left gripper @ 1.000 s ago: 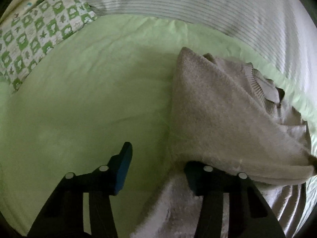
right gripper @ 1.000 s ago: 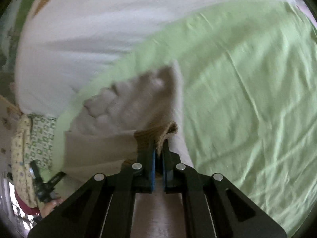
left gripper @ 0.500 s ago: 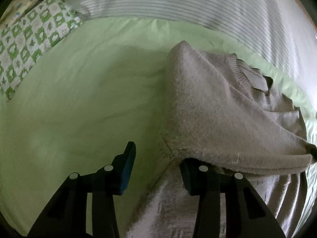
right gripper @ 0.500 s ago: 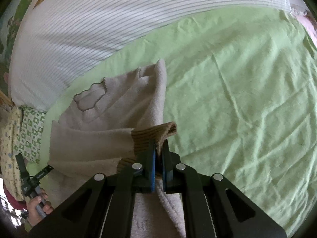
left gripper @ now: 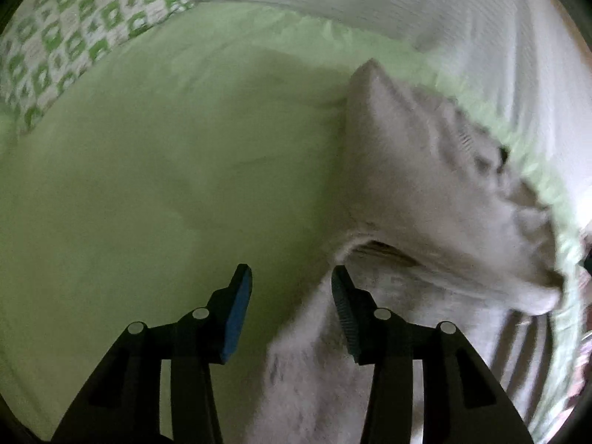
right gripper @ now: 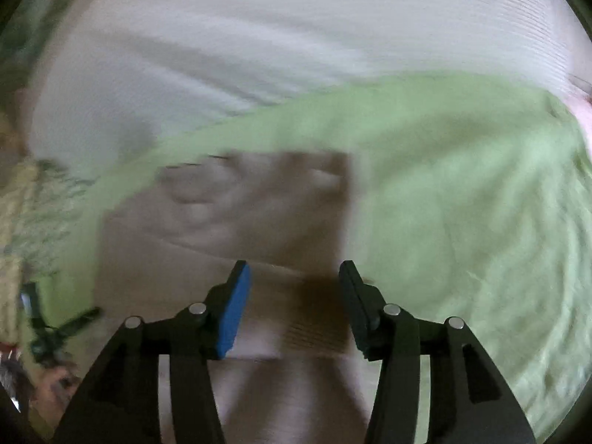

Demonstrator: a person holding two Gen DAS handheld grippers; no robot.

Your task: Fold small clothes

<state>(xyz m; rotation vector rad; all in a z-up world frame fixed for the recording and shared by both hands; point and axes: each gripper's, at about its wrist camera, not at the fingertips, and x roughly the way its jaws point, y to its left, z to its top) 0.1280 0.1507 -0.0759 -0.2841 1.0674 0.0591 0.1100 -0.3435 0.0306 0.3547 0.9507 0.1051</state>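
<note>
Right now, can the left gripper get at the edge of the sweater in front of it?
Probably yes. The left gripper is open, the sweater lies on the green sheet, and its folded edge sits just ahead of the right-side finger, with nothing between them.

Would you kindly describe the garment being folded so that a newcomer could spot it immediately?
Start at the light green sheet covering the bed, bordered by a white striped cover. On it lies a fuzzy beige sweater, partly folded over itself. It is the only beige, woolly item; the checked green-and-white cushion lies apart.

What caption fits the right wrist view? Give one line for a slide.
Open right gripper above a beige sweater lying on the green sheet.
</note>
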